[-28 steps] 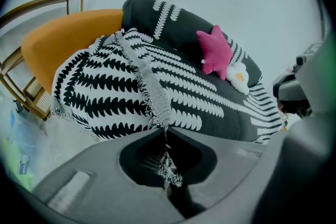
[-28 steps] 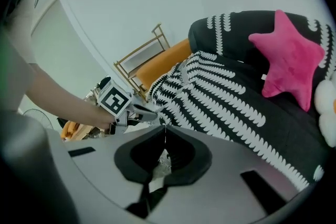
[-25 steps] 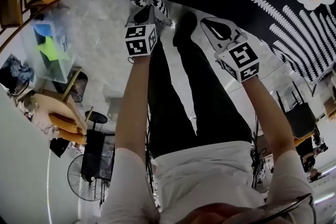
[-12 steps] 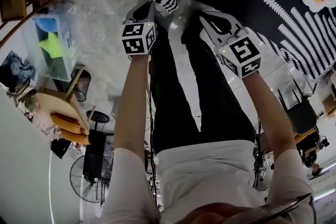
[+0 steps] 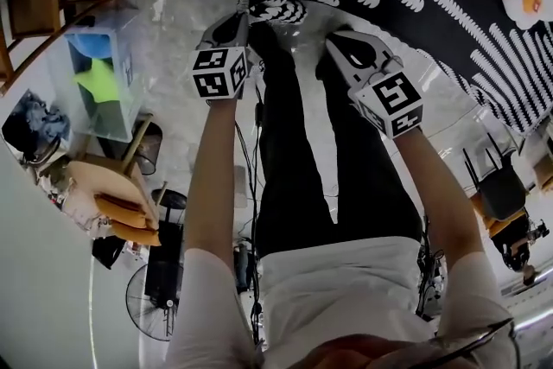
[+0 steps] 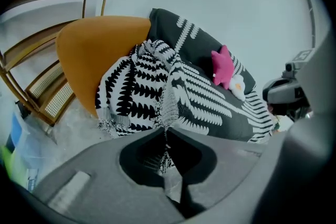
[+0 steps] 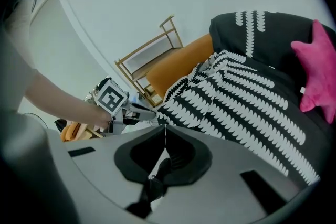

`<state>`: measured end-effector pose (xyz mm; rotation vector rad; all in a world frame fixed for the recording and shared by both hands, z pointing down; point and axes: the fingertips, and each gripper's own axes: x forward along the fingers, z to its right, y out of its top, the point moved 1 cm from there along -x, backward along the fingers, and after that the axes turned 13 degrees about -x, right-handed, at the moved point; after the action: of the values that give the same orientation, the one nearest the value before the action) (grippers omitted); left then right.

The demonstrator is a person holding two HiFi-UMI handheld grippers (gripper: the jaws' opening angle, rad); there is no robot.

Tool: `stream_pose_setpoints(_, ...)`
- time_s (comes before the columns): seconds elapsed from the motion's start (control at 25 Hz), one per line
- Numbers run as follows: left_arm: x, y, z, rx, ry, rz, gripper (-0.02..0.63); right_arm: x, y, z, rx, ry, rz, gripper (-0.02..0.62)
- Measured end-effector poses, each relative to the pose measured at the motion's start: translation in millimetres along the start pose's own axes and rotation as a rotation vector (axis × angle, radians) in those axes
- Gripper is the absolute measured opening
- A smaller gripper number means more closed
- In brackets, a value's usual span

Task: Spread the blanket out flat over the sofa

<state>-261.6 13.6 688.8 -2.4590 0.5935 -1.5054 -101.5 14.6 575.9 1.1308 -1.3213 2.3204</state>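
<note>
Blanket [image 6: 202, 94], black with white leaf stripes, lay draped across the sofa [image 6: 86, 50], one end bunched and spilling down over the orange arm toward the pale floor [image 5: 173, 56]. The left gripper [image 6: 166, 132] had its jaws clamped tight on a gathered fold of that hanging end, with fabric showing between them. The right gripper [image 7: 165, 127] sat just beside it, jaws pressed together, the blanket's edge right at their tips. Whether it nipped the cloth, nobody could tell. A pink cushion [image 6: 222, 65] and a flower-shaped plush [image 6: 237, 84] rested on the blanket farther along.
</note>
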Motion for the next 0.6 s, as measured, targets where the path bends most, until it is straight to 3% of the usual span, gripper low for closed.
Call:
stream_pose_setpoints(0.36, -16, 19, -63, -0.006, 0.029, -0.014, 0.023, 32, 28, -10, -0.003, -0.011, -0.017, 0.006)
stream_pose_setpoints(0.6, -41, 21, -125, -0.018, 0.097, -0.024, 0.023, 56, 43, -27, -0.004, -0.012, -0.03, 0.006)
